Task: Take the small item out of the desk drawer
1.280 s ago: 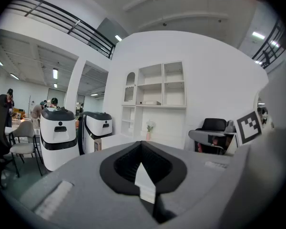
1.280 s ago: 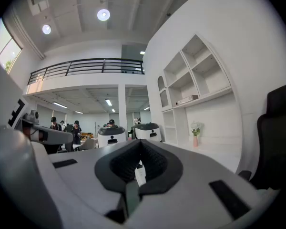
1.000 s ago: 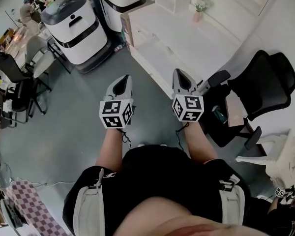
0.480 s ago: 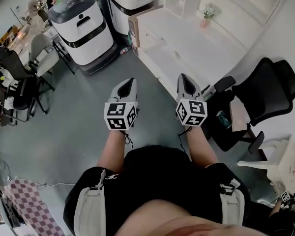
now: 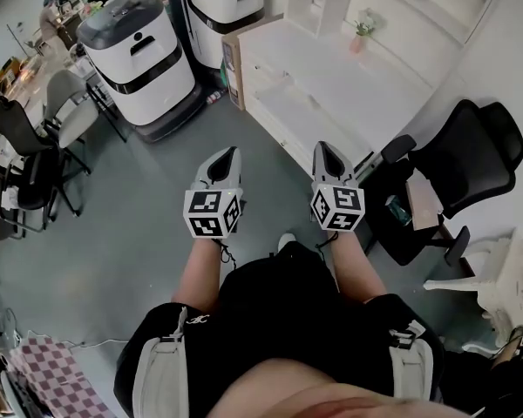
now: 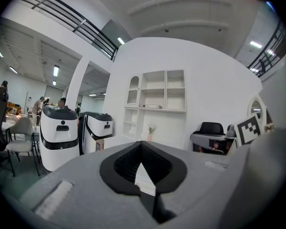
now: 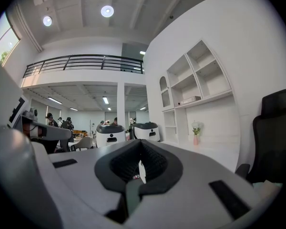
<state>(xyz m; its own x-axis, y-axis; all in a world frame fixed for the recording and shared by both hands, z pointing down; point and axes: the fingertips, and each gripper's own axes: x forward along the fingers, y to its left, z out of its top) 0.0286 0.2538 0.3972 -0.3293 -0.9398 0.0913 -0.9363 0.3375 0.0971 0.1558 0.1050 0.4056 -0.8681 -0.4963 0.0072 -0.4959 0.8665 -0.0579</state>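
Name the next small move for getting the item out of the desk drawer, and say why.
Probably step closer to the white desk: both the left gripper and right gripper are shut, empty and held over the floor, short of its front.

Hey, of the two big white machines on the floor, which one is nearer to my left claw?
The front machine, next to the grey chair. The other machine stands farther back.
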